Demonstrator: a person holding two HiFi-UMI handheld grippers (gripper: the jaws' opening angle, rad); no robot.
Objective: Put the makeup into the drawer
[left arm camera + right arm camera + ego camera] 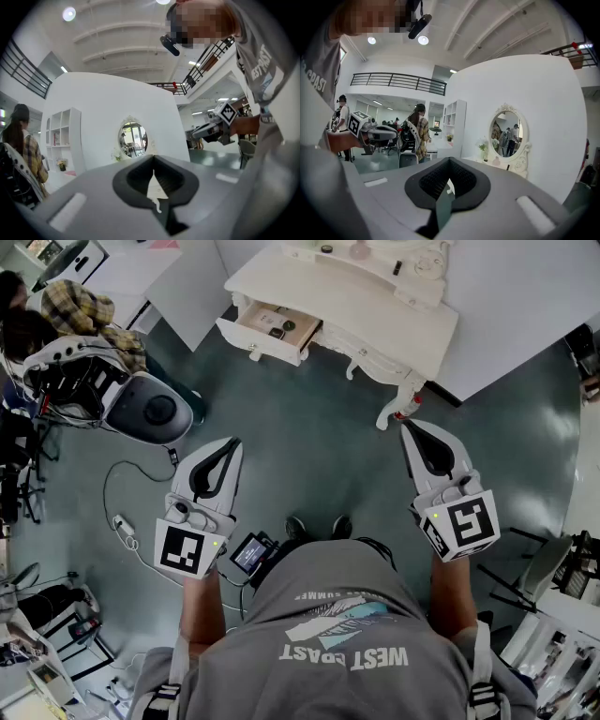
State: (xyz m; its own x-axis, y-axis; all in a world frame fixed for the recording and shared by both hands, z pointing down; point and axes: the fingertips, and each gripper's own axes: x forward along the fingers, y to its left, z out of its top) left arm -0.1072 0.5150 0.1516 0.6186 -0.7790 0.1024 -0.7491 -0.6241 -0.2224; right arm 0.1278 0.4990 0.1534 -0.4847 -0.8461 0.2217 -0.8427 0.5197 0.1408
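Closure is seen at both tools. The left gripper [232,444] is shut with its pads met and nothing caught between them, and the right gripper [410,427] is likewise closed and empty. Both are held low in front of the person and pointed close to level, toward the white dressing table [375,310] ahead.

The coming move is governed by what lies ahead of each tip. From the left gripper, the open drawer [258,341] is found ahead and slightly to the right, well apart from it across bare floor. The drawer is pulled out slantwise toward the left gripper, and its long front runs across that gripper's line of approach. A few dark pieces [281,329] are already lying inside it.

From the right gripper, the near corner of the table and one of its legs are close ahead. The makeup items [361,251] are set farther back on the tabletop, at the foot of the oval mirror [506,136], and roughly in line with this gripper. They are too small in the head view for single pieces or their long axes to be made out, though they are probably small jars and tubes.

The right hand is therefore judged nearer the makeup and the left hand nearer the drawer. Nothing has yet been picked up, and a step forward would be needed before either jaw could be opened over the tabletop.
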